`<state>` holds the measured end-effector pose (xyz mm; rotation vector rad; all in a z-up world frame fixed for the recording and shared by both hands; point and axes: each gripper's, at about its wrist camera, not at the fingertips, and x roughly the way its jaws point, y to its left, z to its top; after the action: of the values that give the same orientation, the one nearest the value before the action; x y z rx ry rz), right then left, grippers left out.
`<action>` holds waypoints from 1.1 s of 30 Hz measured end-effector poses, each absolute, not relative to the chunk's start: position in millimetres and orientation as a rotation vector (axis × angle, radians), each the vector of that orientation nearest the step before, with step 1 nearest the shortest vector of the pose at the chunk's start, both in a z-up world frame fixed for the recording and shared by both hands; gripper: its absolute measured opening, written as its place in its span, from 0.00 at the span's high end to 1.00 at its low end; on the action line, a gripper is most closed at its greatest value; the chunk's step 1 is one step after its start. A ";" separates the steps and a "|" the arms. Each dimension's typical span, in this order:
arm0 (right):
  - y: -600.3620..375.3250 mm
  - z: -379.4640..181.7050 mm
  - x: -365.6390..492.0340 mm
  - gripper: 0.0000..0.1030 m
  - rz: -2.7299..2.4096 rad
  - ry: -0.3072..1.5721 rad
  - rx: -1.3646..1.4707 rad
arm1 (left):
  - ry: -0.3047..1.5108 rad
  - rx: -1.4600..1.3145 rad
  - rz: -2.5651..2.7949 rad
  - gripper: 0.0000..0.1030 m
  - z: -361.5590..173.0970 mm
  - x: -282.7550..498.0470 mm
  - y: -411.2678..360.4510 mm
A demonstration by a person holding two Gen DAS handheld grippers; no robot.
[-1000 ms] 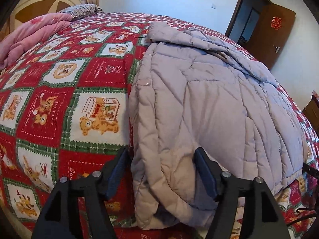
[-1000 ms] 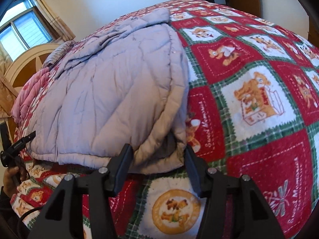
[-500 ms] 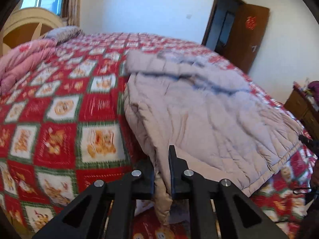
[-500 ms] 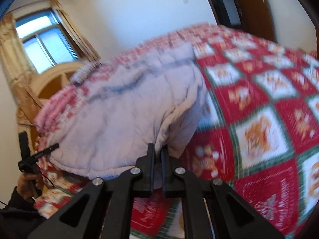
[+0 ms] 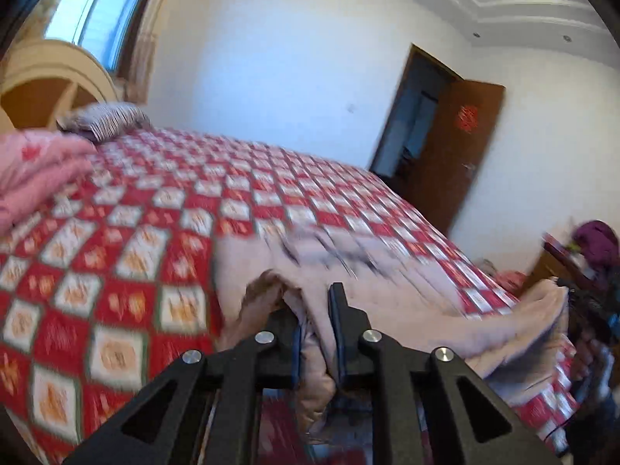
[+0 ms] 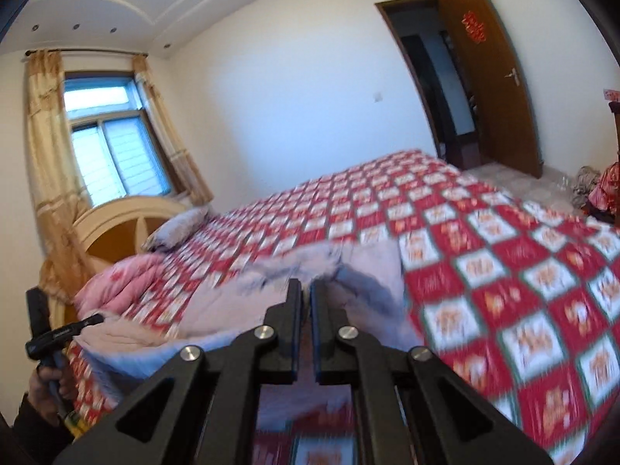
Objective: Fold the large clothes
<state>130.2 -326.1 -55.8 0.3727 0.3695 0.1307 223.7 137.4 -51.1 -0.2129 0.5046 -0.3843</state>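
Observation:
A pale lilac quilted coat [image 5: 387, 279] lies on the bed with the red checked cover [image 5: 135, 232]. My left gripper [image 5: 316, 306] is shut on the coat's near hem and holds it lifted off the bed. In the right wrist view the coat [image 6: 240, 298] spreads out to the left of my right gripper [image 6: 305, 294], which is shut on the other end of the hem and also holds it raised. The hem sags between the two grippers. Both views are blurred by motion.
A folded pink quilt [image 5: 35, 170] and a striped pillow [image 5: 104, 120] lie at the headboard end. A wooden door [image 6: 488, 73] stands open at the far wall. A dresser with clutter [image 5: 581, 255] stands by the bed. A window [image 6: 108, 143] is behind the headboard.
Both grippers closed on the coat's near hem and lifted it. The views tilted upward, so the walls and ceiling now show.

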 end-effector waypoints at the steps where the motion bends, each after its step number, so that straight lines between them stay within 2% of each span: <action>1: -328.4 -52.9 147.6 0.94 0.119 0.360 0.373 | 0.500 -0.226 -0.382 0.80 -49.3 239.8 135.2; 4: -333.4 -47.3 191.3 0.94 0.088 0.354 0.395 | 0.525 -0.279 -0.352 0.73 -48.9 282.3 124.5; 6: -337.1 -45.2 226.6 0.94 0.062 0.362 0.419 | 0.523 -0.311 -0.346 0.58 -52.5 315.6 113.7; 7: -338.3 -44.9 242.4 0.94 0.044 0.363 0.415 | 0.523 -0.311 -0.334 0.55 -55.1 327.6 109.6; 11: -346.3 -51.4 293.8 0.94 -0.032 0.380 0.399 | 0.538 -0.339 -0.238 0.18 -69.8 376.2 106.0; 17: -354.9 -78.0 365.9 0.94 -0.148 0.438 0.340 | 0.597 -0.338 -0.049 0.17 -104.8 426.3 112.1; 18: -355.7 -83.8 372.9 0.92 -0.164 0.440 0.336 | 0.599 -0.352 -0.032 0.17 -106.9 425.1 112.9; 19: -356.7 -90.0 376.6 0.86 -0.184 0.451 0.342 | 0.591 -0.358 -0.035 0.17 -110.8 418.7 111.9; 21: -353.6 -99.7 375.2 0.56 -0.182 0.466 0.382 | 0.584 -0.283 -0.038 0.17 -112.8 413.9 99.2; 22: -348.1 -106.0 367.8 0.28 -0.139 0.469 0.396 | 0.591 -0.219 -0.025 0.17 -114.5 412.2 89.7; 23: -343.0 -108.9 363.7 0.17 -0.111 0.465 0.386 | 0.597 -0.174 -0.019 0.17 -115.6 409.9 81.1; 27: -309.9 -120.4 344.5 0.17 -0.053 0.526 0.224 | 0.625 -0.011 0.004 0.17 -126.8 401.2 43.9; 30: -294.5 -122.9 314.4 0.17 0.036 0.537 0.237 | 0.552 0.060 0.084 0.17 -130.5 389.5 34.5; 33: -267.6 -130.2 294.8 0.15 0.159 0.523 0.219 | 0.539 0.067 0.163 0.11 -136.1 398.0 35.1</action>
<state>294.8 -267.6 -130.2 0.2186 0.5234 0.1590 398.0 35.1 -136.1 0.0667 0.5389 0.1634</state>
